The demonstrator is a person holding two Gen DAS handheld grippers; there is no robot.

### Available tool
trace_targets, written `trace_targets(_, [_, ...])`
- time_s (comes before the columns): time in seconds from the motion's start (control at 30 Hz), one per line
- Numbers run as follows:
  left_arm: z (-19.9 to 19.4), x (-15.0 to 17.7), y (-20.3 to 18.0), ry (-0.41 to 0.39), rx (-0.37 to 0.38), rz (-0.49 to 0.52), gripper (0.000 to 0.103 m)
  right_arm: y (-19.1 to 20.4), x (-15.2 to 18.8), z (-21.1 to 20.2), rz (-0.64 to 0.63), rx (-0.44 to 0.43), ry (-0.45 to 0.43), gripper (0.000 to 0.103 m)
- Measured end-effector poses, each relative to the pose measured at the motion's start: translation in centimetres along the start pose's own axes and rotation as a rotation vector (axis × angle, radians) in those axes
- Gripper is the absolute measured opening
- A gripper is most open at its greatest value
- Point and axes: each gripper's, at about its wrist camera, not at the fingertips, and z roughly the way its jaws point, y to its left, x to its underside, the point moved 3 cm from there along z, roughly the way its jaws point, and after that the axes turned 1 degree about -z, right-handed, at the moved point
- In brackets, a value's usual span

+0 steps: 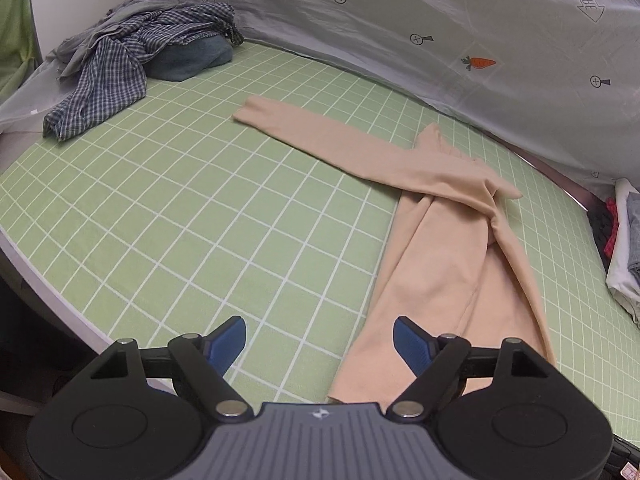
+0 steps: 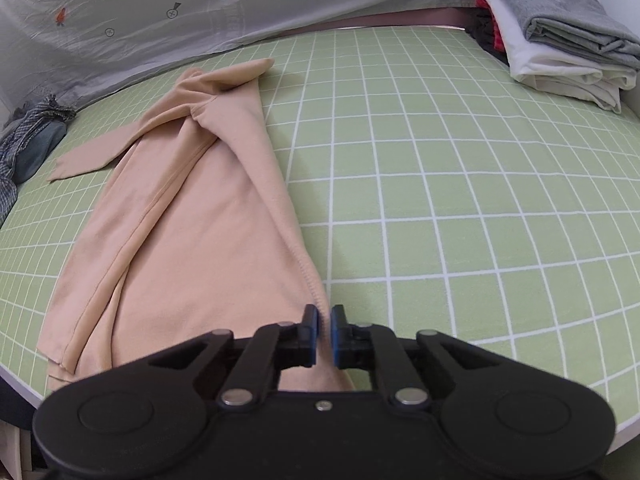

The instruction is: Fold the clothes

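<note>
Fingers of the right gripper [image 2: 324,316] are clenched almost together at the bottom centre of its view, pinching the stitched hem corner of the beige shirt [image 2: 192,216], probably to lift or drag that edge into a fold. Fingers of the left gripper [image 1: 319,338] stand spread wide and empty, low in its frame, above the green checked sheet [image 1: 168,208] beside the shirt's lower hem, seemingly placed to take the other corner. One sleeve [image 1: 304,132] stretches toward the upper left, so the shirt is only partly folded. Gripper bodies hide the hem nearest each camera, so how much cloth lies between the right pads stays unclear.
</note>
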Motion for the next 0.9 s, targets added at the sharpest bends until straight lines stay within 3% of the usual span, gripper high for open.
trace_targets(0.17, [0.2, -2.3, 1.1, -0.016, 0.051, 0.066, 0.082, 2.8, 0.1, -1.5, 0.0, 0.05, -0.046, 0.003])
trace_targets(0.37, [1.8, -4.1, 4.5, 0.02, 0.109, 0.102, 0.082, 7.8, 0.7, -2.8, -0.021, 0.086, -0.101, 0.003])
trace_targets(0.67, [2.9, -6.6, 10.2, 0.033, 0.09, 0.142, 0.082, 15.3, 1.5, -1.3, 0.004, 0.055, -0.104, 0.003])
trace_targets(0.9, [3.0, -7.6, 12.5, 0.026, 0.072, 0.151, 0.082, 15.6, 2.0, 1.0, 0.169, 0.023, -0.045, 0.014])
